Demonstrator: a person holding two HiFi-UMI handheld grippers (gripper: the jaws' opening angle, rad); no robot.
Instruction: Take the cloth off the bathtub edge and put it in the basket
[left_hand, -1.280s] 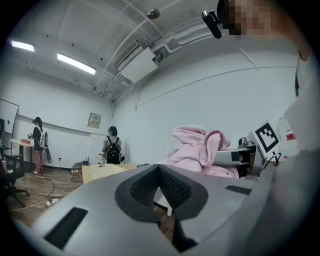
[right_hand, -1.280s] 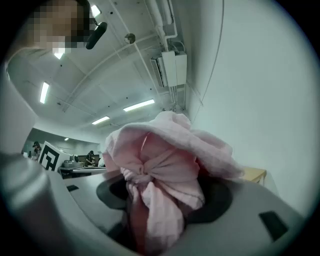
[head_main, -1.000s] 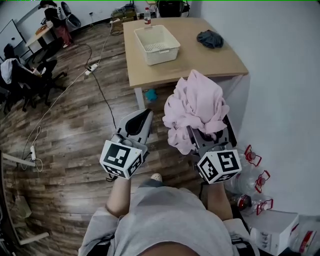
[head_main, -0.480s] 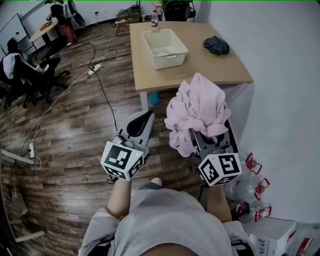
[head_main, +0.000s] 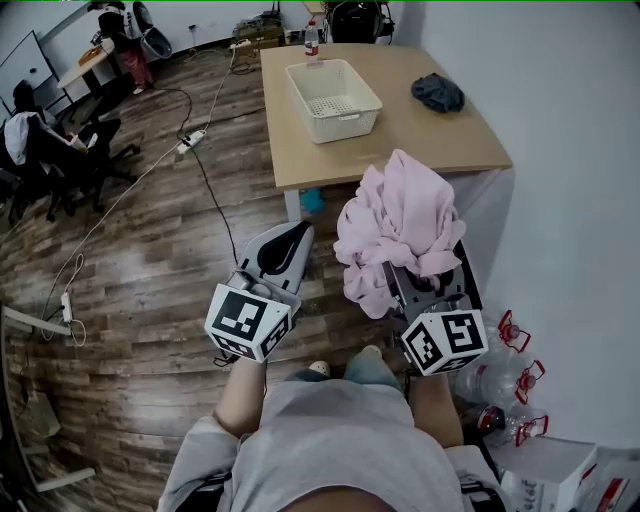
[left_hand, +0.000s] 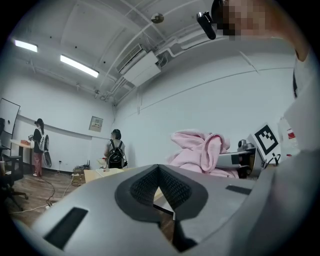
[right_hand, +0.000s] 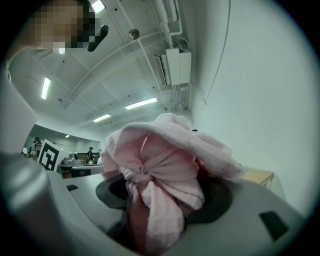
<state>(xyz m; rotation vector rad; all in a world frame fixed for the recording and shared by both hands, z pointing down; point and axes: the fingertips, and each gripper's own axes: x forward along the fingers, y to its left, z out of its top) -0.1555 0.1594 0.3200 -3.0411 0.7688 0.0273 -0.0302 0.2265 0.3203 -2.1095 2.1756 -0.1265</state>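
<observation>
While both tools hang short of the light wooden table (head_main: 420, 140), on its near side and above the plank floor, only one carries anything. The right gripper (head_main: 422, 285) has its jaws spread wide yet clamped on the crumpled pale pink cloth (head_main: 400, 225), which billows up over the jaws toward the table's near edge. The left gripper (head_main: 291, 236), beside it and also off the table's near side, has its jaws brought together with nothing between them.

The head view alone shows the white slatted plastic basket (head_main: 345, 118) standing on the table's far half, well apart from the cloth, with a dark grey bunched rag (head_main: 438, 93) at the table's far right corner.

The right gripper view shows what the cloth hides from above: a twisted knot of the pink fabric (right_hand: 165, 167) pinched between the dark pads of the right gripper (right_hand: 160, 197).

The left gripper view shows the left gripper (left_hand: 159, 169) with its pad tips meeting, and the cloth (left_hand: 200, 150) from the side.
</observation>
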